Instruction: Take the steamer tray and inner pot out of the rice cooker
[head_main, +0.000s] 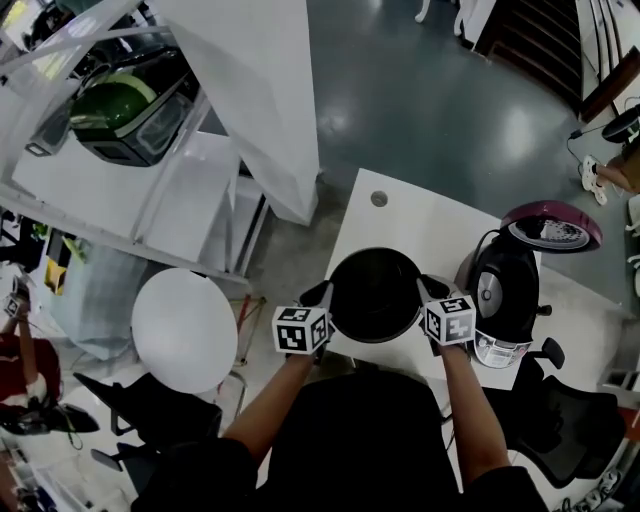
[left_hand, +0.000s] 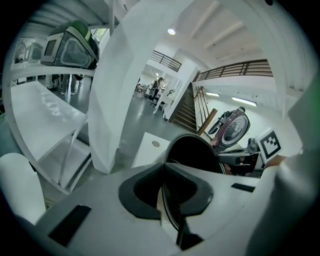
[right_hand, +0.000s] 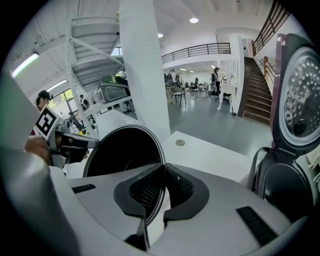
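Both grippers clamp the rim of the inner pot (head_main: 376, 295): the left gripper (head_main: 322, 296) takes the edge farther from the rice cooker (head_main: 505, 290) and the right gripper (head_main: 432, 290) the edge nearer it, each pair of jaws pinched shut on the thin lip. Round, deep and black, the pot is just left of the rice cooker over the white table (head_main: 400, 215); whether its base touches the tabletop cannot be told, and its inside is too dark to read. At the cooker's far side its maroon lid (head_main: 552, 226) stands open.
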